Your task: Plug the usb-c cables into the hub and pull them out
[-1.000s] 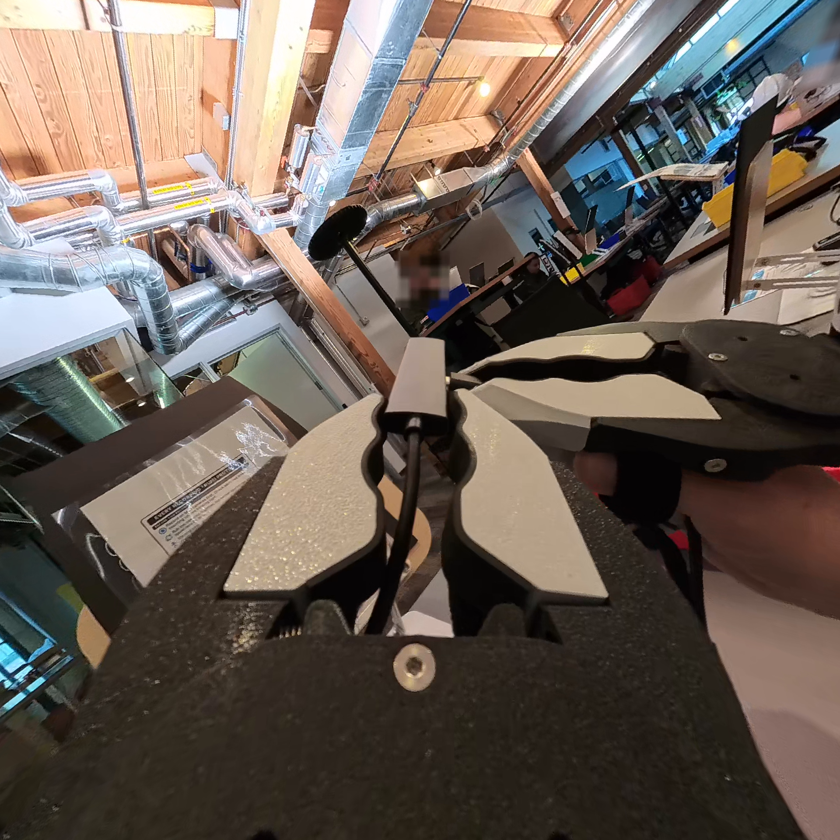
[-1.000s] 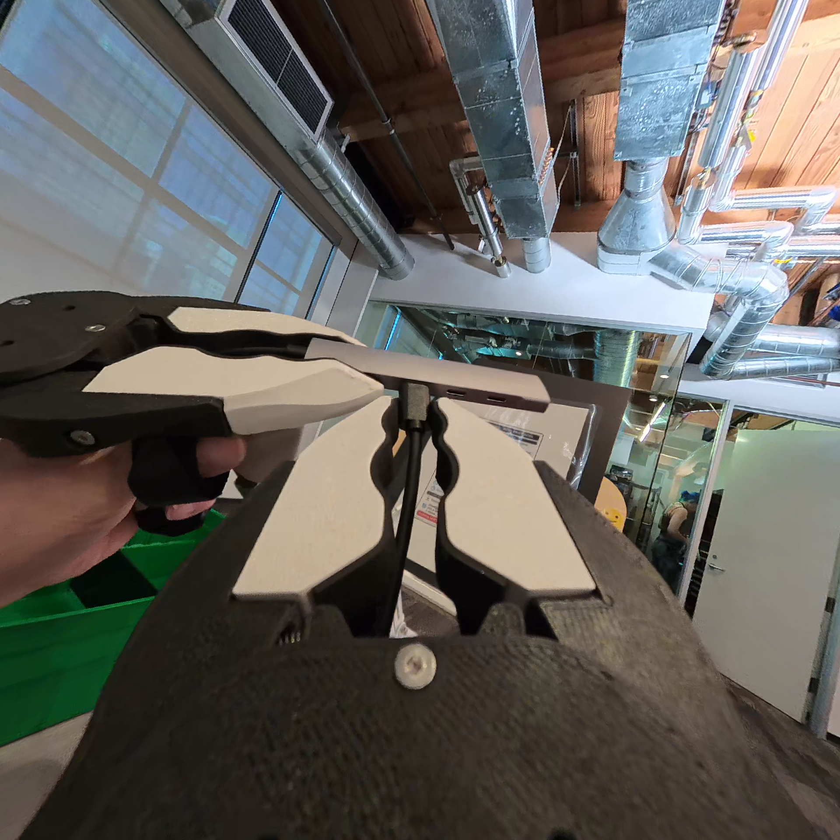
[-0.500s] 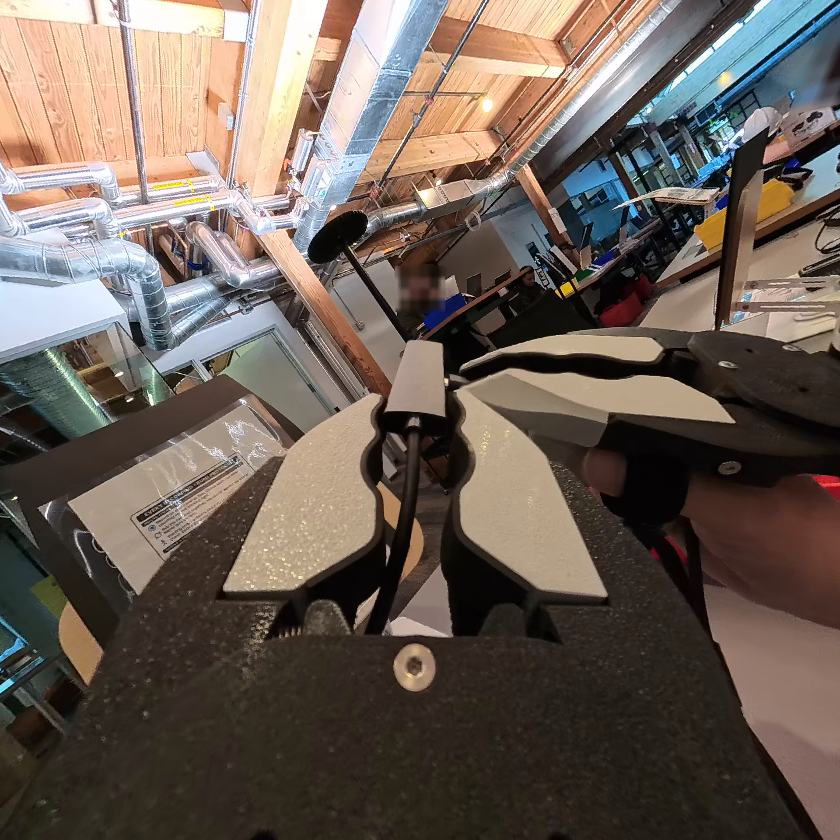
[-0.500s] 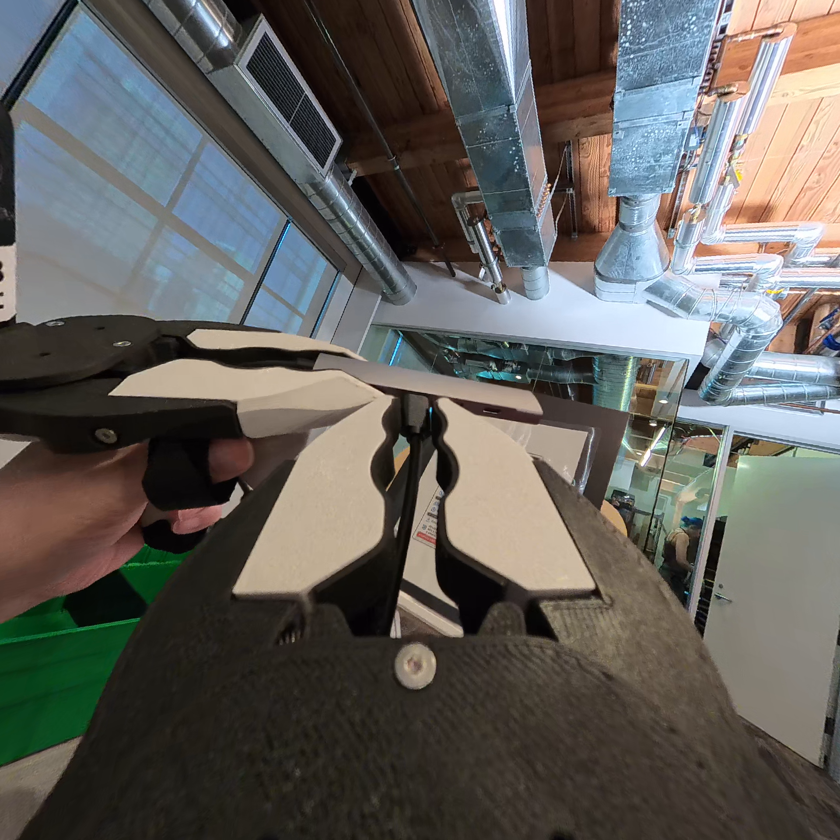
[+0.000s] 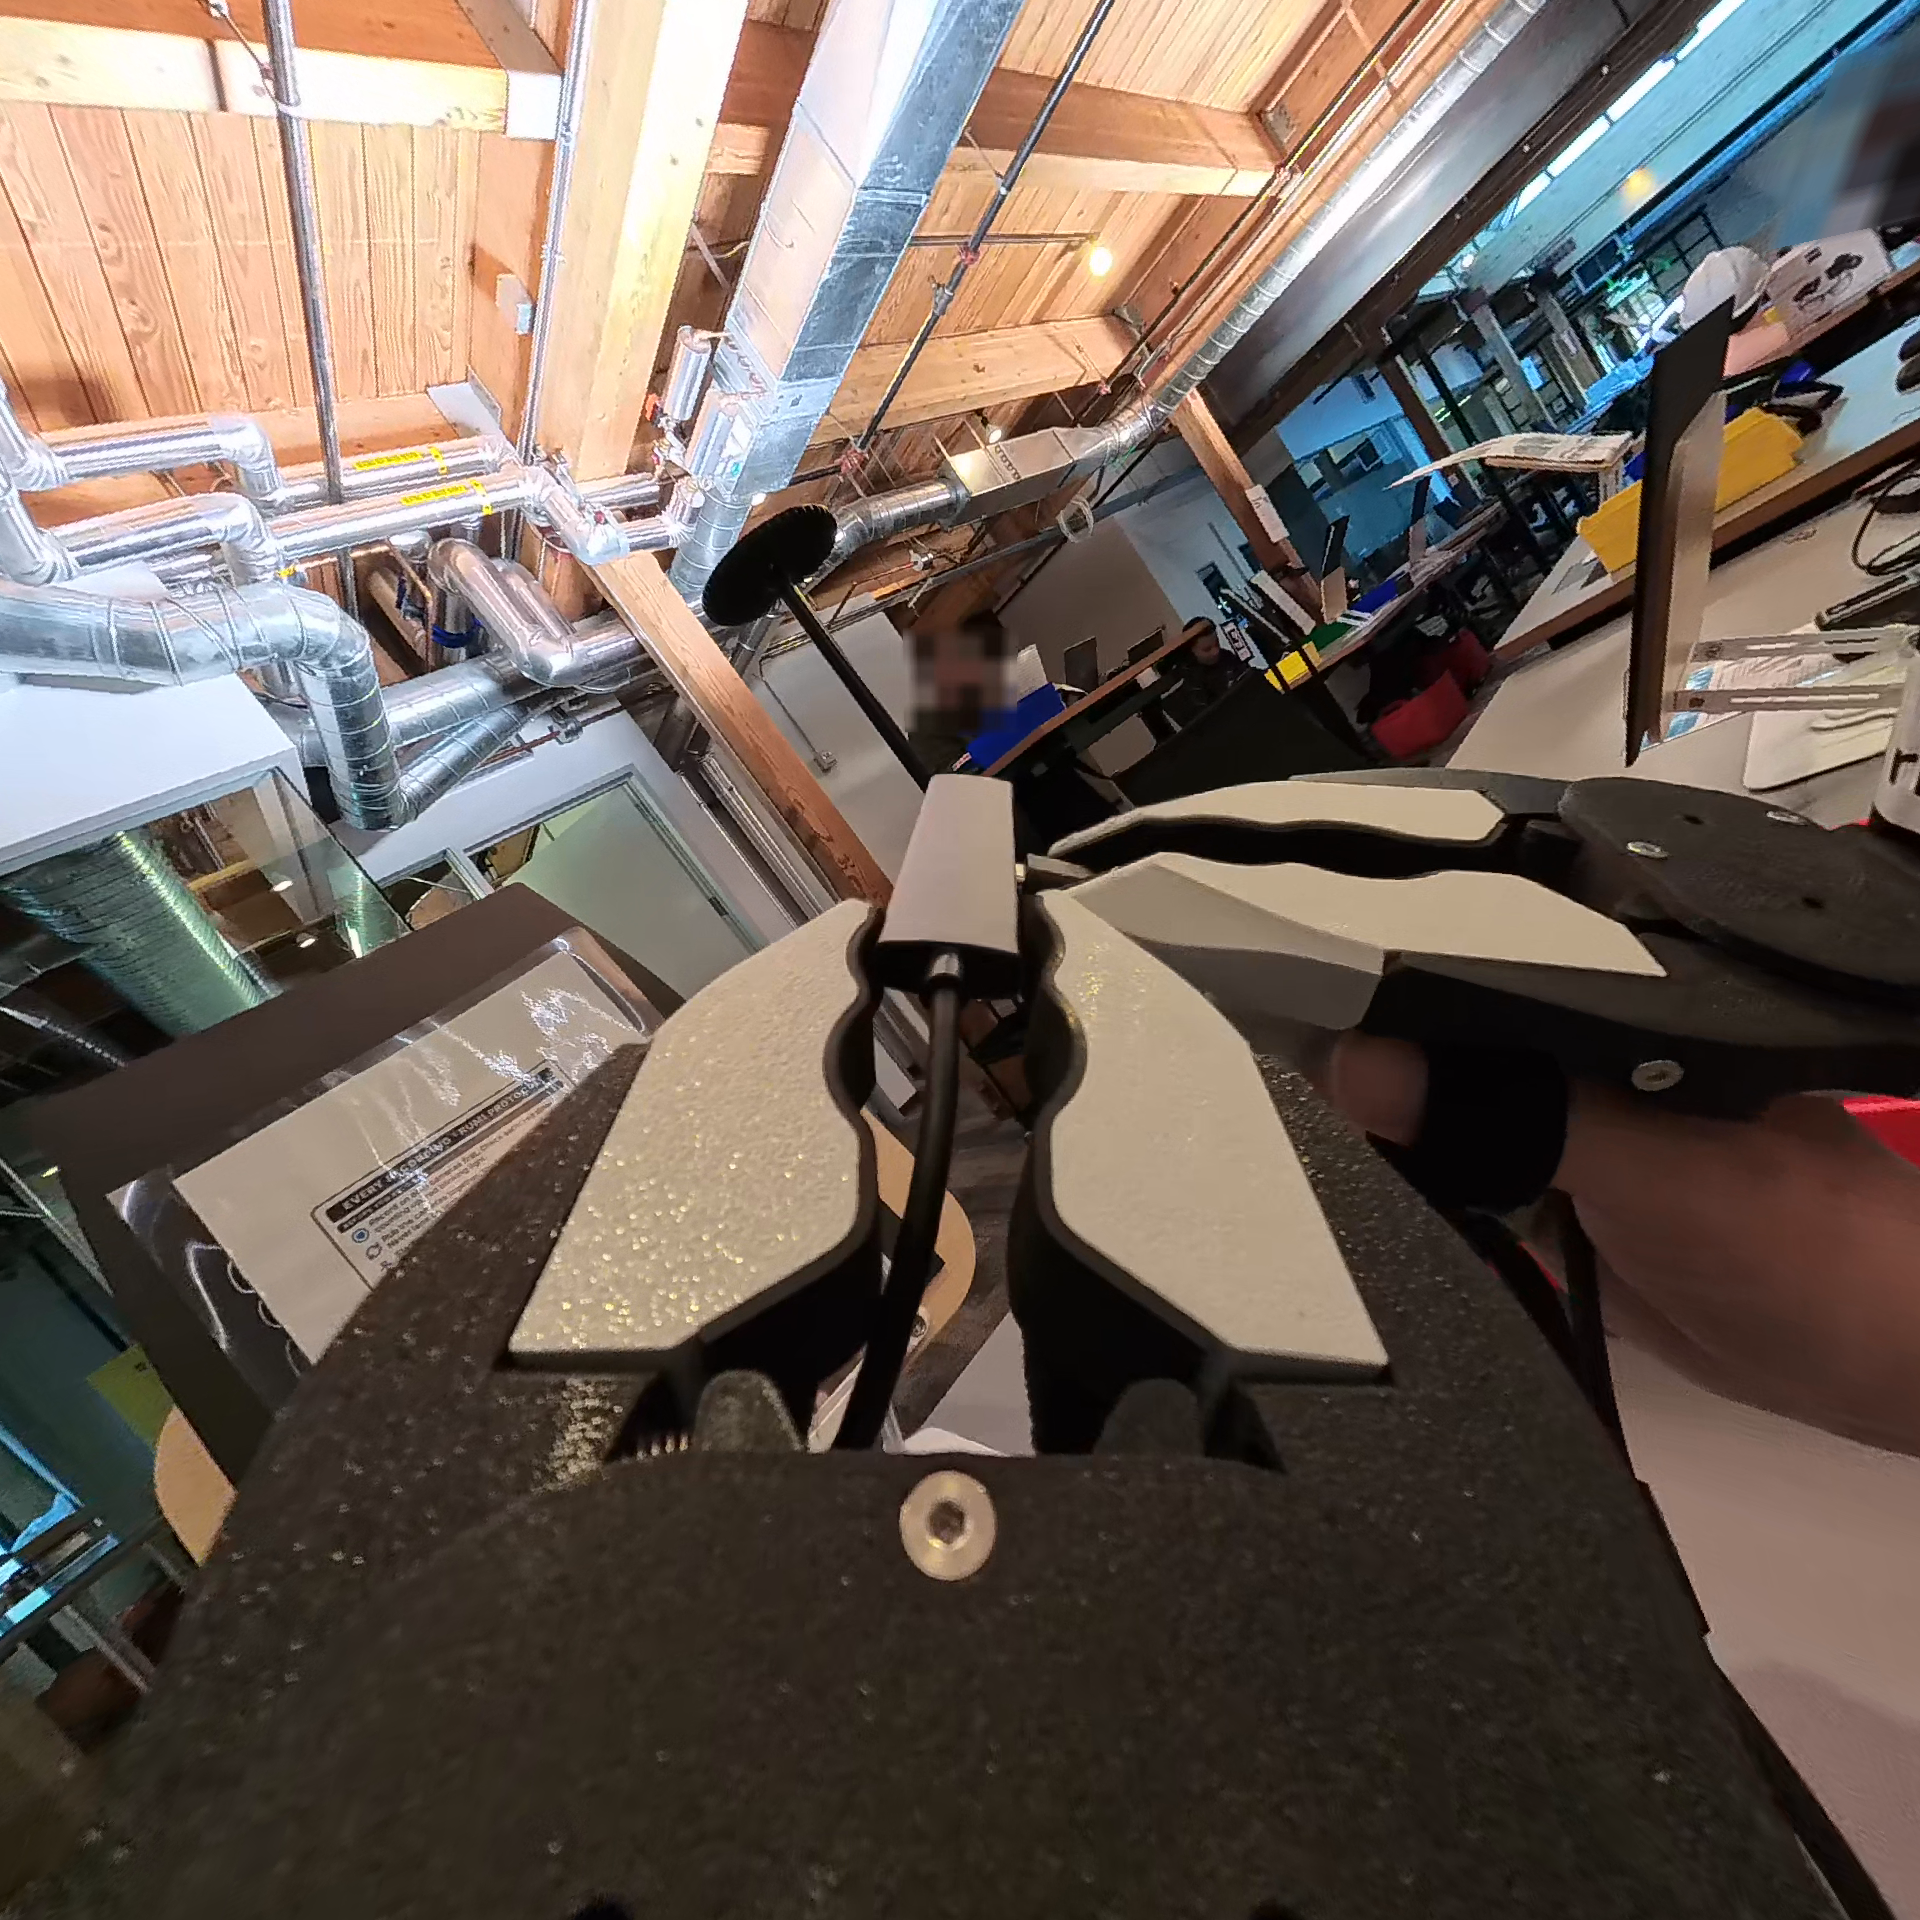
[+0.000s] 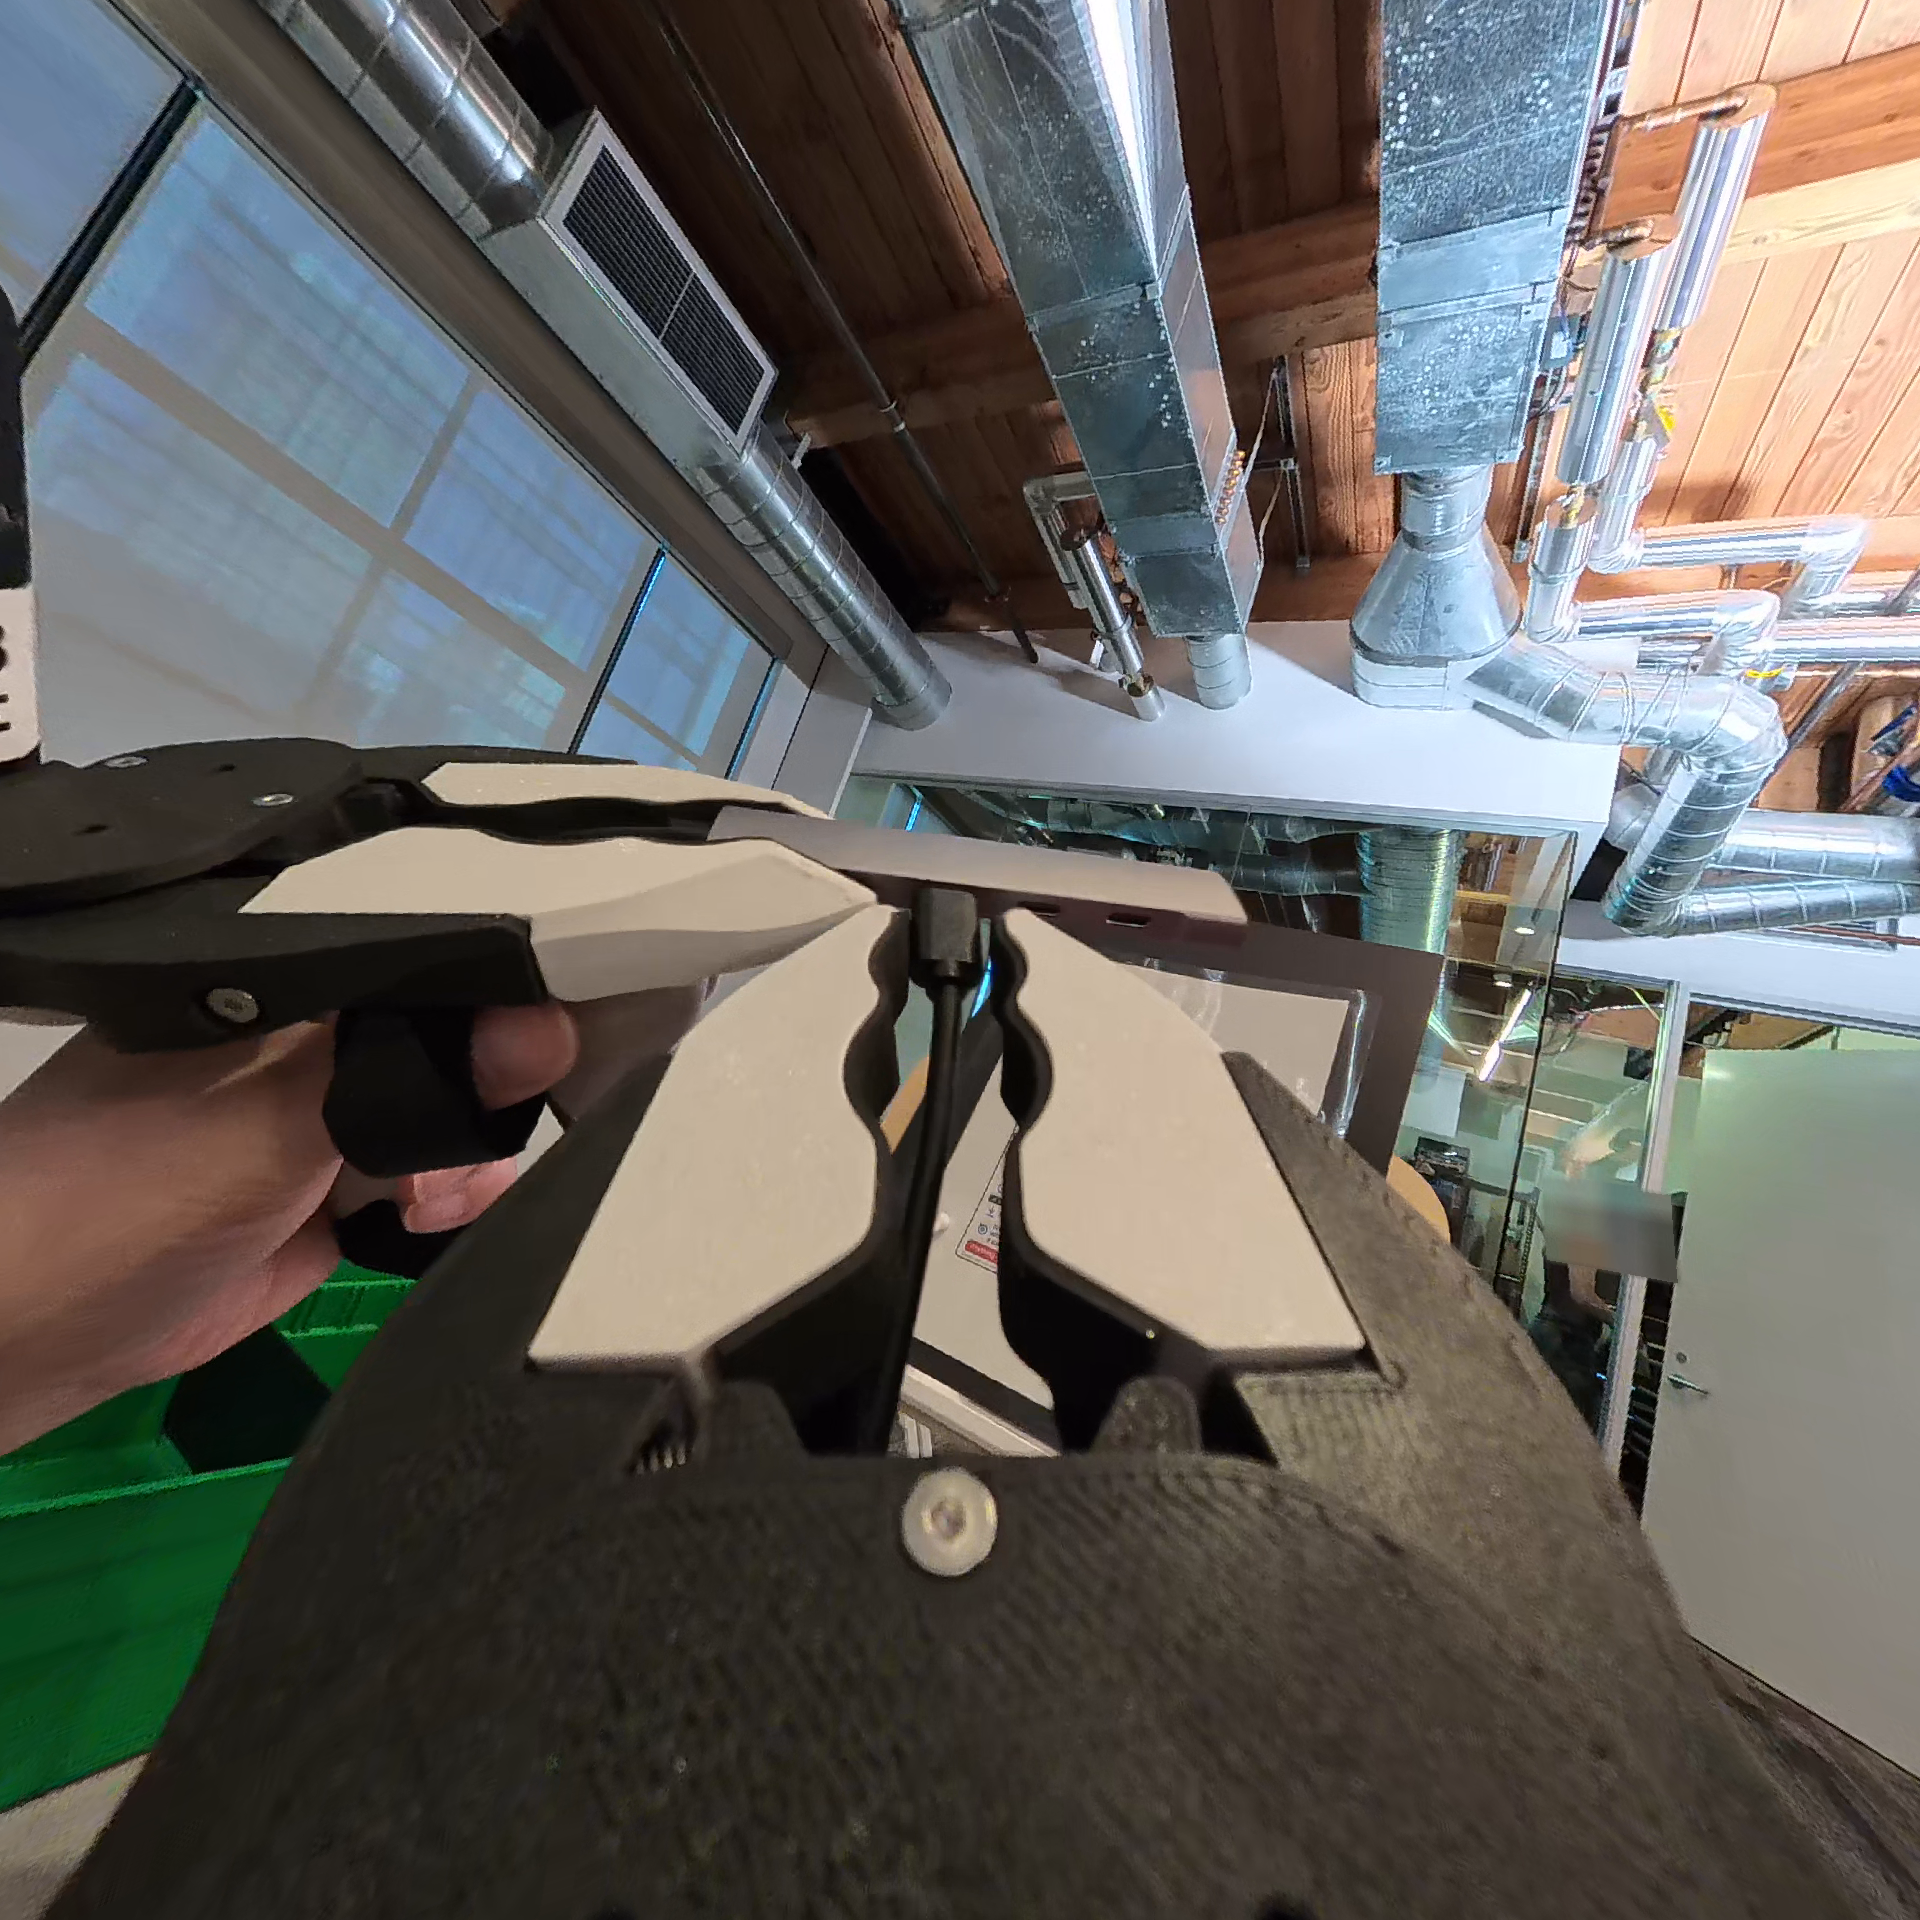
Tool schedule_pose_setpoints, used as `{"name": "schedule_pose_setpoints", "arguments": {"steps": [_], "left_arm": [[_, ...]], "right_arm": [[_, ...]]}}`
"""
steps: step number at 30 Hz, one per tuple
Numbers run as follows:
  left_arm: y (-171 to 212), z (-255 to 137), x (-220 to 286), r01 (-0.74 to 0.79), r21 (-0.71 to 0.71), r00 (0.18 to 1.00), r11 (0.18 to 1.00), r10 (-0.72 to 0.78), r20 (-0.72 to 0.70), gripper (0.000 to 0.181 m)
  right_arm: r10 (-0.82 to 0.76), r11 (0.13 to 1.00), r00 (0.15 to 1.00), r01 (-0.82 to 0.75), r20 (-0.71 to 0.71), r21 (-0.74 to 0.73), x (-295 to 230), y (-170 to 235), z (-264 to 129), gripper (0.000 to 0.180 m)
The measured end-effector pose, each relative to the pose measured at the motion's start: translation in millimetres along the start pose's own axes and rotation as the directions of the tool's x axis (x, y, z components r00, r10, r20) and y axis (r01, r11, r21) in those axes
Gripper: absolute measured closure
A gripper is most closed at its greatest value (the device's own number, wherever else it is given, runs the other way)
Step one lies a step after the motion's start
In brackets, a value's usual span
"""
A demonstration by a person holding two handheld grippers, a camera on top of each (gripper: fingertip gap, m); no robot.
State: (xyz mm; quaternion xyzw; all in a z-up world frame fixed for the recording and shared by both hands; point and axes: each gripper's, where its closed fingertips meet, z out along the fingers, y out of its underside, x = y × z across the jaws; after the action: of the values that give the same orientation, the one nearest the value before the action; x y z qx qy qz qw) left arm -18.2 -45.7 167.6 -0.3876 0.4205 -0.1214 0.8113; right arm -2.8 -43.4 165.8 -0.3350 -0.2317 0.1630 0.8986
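My left gripper [image 5: 948, 920] is shut on the near end of a slim dark grey hub [image 5: 961, 852], held up in the air. The hub's own black cable [image 5: 930, 1122] hangs down between the fingers. My right gripper [image 6: 945, 920] is shut on a black usb-c plug [image 6: 943, 925], and its cable [image 6: 930, 1122] runs back between the fingers. The plug's tip meets the hub's side edge [image 6: 1091, 883], next to two empty ports. I cannot tell how deep it sits. The right gripper [image 5: 1049, 868] comes in from the right; the left gripper [image 6: 821, 852] comes in from the left.
A green bin [image 6: 104, 1538] sits low on the left. A white table [image 5: 1818, 1610] lies low on the right, with a yellow bin [image 5: 1662, 499] farther off. A dark framed board with a plastic-wrapped sheet [image 5: 312, 1143] stands behind. Ducts and wooden beams are overhead. The tips of both grippers are at nearly the same place.
Both grippers keep the same hold. The pair has drifted slightly in view, and the plug stays against the hub's edge.
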Motion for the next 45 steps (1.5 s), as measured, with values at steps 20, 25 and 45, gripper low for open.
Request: {"name": "schedule_pose_setpoints", "arguments": {"steps": [20,25,45], "left_arm": [[13,-4,-15,-0.235,-0.115,0.971,0.965,0.237,0.011,0.157],[14,-2,-14,-0.217,-0.125,0.974,0.968,0.223,0.036,0.156],[-2,-78,-145,0.223,0.024,0.953,0.975,-0.223,0.205,0.157]], "right_arm": [[0.116,0.954,0.980,-0.064,0.164,-0.294,-7,20,13,0.165],[0.145,0.953,0.980,-0.102,0.133,-0.287,-5,21,13,0.164],[0.182,0.920,0.962,-0.094,0.202,-0.381,-14,33,17,0.165]]}}
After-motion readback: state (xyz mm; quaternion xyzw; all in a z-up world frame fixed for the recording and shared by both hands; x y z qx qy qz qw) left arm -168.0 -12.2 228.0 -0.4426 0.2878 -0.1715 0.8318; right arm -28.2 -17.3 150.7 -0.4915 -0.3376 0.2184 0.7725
